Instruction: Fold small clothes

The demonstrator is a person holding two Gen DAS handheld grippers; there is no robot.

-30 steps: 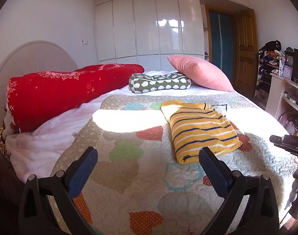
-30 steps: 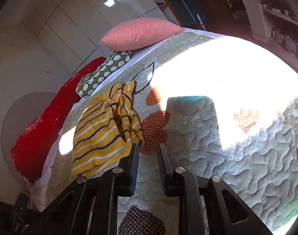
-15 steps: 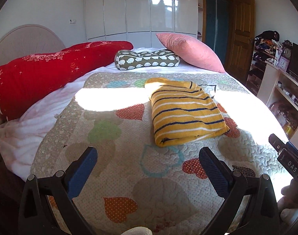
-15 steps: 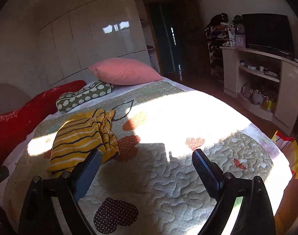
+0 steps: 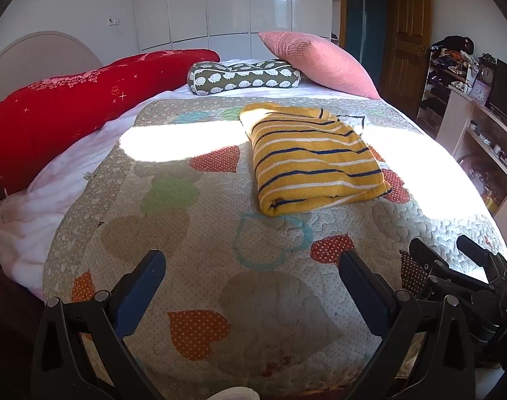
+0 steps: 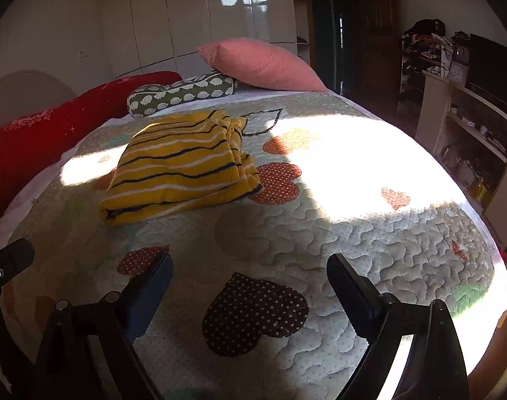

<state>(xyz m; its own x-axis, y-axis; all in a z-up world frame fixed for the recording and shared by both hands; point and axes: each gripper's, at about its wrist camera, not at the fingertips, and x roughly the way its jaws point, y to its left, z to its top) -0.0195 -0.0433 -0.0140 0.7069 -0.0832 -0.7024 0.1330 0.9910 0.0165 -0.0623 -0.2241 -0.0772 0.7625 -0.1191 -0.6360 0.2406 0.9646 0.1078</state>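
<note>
Your yellow striped garment (image 5: 315, 158) lies folded into a compact rectangle on the quilted bedspread (image 5: 220, 266), towards the middle of the bed and a little to the right in the left wrist view, with one end resting by the red dotted heart patches. As far as these views show, the fold on this piece looks finished: its edges are stacked and nothing trails out except a slightly bunched end on the far side. No other small clothes show on the bed, so I judge you are either done or waiting for the next piece. Your left claw (image 5: 252, 291) is spread wide with nothing between its blue pads, well short of the garment. Your right claw (image 6: 250, 291) has just been opening and now stands wide and empty too, hovering over a dark dotted heart patch (image 6: 255, 313) near the foot of the bed. Strong sunlight washes out a broad band of the quilt. Beyond it sit a red blanket (image 5: 70, 106), a green patterned bolster (image 5: 243, 78) and a pink pillow (image 5: 316, 63), with glossy white wardrobe doors (image 5: 227, 3) behind and cluttered shelves (image 5: 480, 106) to the right.
</note>
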